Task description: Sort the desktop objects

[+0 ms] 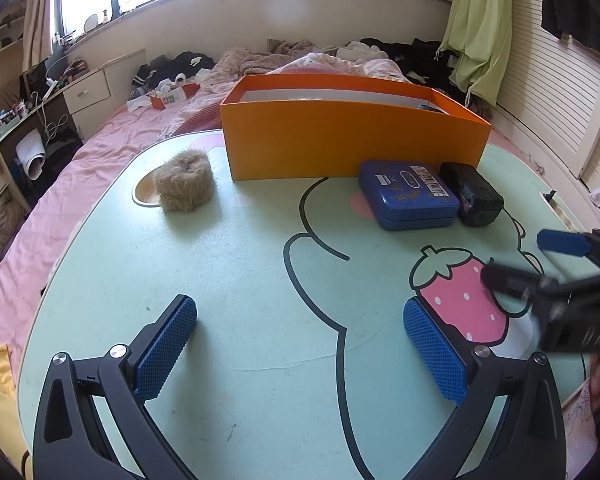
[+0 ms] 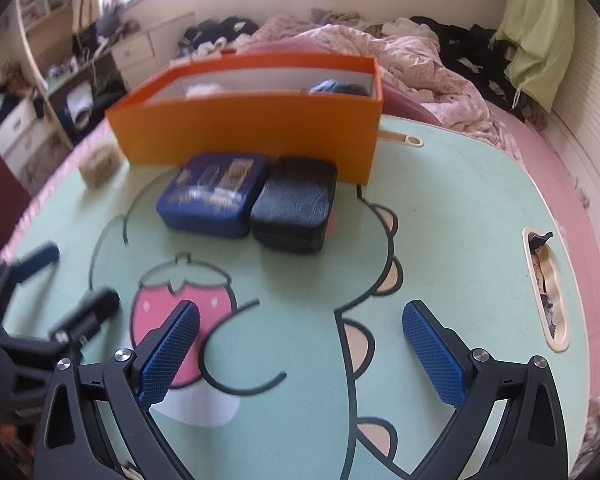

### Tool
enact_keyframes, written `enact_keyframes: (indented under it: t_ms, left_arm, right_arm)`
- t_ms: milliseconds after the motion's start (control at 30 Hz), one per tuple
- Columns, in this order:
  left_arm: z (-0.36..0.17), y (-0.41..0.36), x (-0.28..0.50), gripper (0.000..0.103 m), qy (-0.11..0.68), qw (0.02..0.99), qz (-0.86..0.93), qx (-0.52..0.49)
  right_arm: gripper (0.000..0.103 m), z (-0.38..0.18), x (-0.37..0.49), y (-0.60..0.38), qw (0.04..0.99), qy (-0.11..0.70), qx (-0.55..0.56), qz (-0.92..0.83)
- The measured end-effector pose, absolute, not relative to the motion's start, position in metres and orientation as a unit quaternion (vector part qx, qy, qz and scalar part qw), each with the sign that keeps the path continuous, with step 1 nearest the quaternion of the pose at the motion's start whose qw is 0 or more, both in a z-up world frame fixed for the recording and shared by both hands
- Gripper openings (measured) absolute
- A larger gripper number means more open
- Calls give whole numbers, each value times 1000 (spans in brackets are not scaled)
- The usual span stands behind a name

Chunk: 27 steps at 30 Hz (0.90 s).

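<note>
An orange box (image 1: pixel 348 140) stands at the far side of the green cartoon table (image 1: pixel 240 280); it also shows in the right wrist view (image 2: pixel 252 128), with a white thing and a blue thing inside. In front of it lie a blue tin (image 1: pixel 408 194) (image 2: pixel 212 192) and a black case (image 1: pixel 474 194) (image 2: pixel 294 204), side by side. A furry brown scrunchie (image 1: pixel 186 180) (image 2: pixel 98 166) lies to the left. My left gripper (image 1: pixel 300 340) is open and empty above the near table. My right gripper (image 2: pixel 300 344) is open and empty, and appears blurred at the right of the left wrist view (image 1: pixel 540 260).
A cup recess (image 1: pixel 144 192) sits beside the scrunchie. A slot (image 2: pixel 546 288) at the table's right edge holds scraps. A bed with pink sheets (image 1: pixel 100 160) and piled clothes surrounds the table. A desk with drawers (image 1: pixel 84 92) stands far left.
</note>
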State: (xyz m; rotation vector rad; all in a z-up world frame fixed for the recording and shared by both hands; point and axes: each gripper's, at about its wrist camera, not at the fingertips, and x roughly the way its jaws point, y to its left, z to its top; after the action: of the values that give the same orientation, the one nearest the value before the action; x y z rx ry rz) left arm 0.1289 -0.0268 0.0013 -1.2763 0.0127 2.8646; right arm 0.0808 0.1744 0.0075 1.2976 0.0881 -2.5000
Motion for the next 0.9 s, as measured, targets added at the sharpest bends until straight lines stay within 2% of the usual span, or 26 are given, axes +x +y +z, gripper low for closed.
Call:
enact_keyframes:
  t_ms: [100, 233, 300, 367, 433, 567, 667, 900]
  left_arm:
    - [1, -27, 129, 103, 4, 3, 914, -407]
    - [1, -27, 129, 103, 4, 3, 913, -407]
    - [1, -27, 129, 103, 4, 3, 914, -407]
    - [1, -27, 129, 103, 4, 3, 914, -407]
    - [1, -27, 129, 103, 4, 3, 914, -407]
    - [1, -27, 130, 103, 4, 3, 914, -407]
    - [1, -27, 130, 103, 4, 3, 914, -407]
    - [1, -28, 130, 103, 4, 3, 914, -407]
  right_arm:
    - [102, 24, 72, 178, 155, 2, 432, -888]
    - [91, 38, 54, 169, 143, 16, 411, -900]
    - [84, 37, 40, 167, 135, 7, 420, -897]
    - [73, 32, 27, 165, 136, -6, 438, -889]
    - [69, 26, 22, 163, 140, -5, 452, -881]
    - [68, 19, 20, 161, 147, -6, 450, -881]
    - [62, 19, 22, 161, 155, -8, 457, -876]
    - [62, 20, 18, 151, 171, 3, 459, -872]
